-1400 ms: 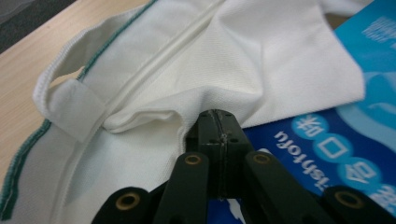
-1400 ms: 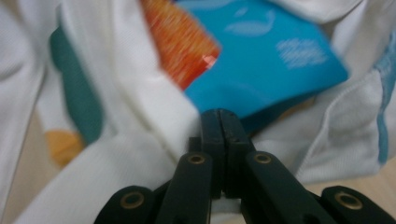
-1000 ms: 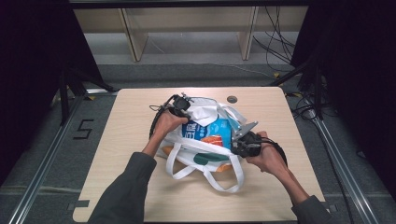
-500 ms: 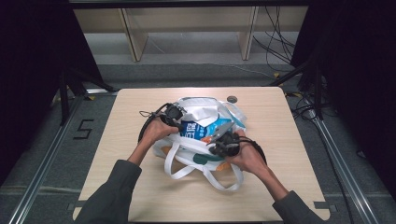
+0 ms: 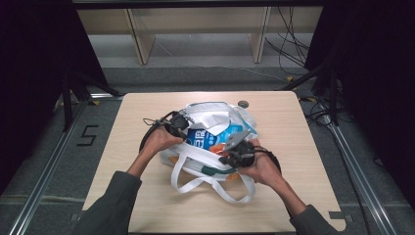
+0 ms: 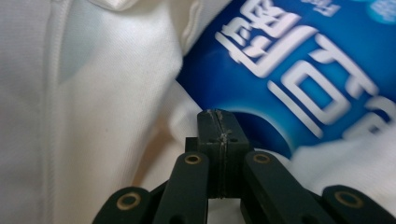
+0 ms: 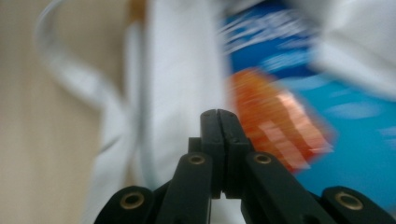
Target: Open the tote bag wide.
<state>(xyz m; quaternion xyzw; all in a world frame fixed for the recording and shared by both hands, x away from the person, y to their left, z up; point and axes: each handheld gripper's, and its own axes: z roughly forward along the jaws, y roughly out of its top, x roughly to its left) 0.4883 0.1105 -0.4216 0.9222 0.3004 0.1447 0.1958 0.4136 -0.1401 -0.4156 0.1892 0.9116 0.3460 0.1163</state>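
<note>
A blue snack packet (image 5: 211, 138) is seen already lodged in a white tote bag (image 5: 208, 159), flanked by the left gripper (image 6: 218, 122) and right gripper (image 7: 219, 120), both closed empty, handles ungathered.
</note>
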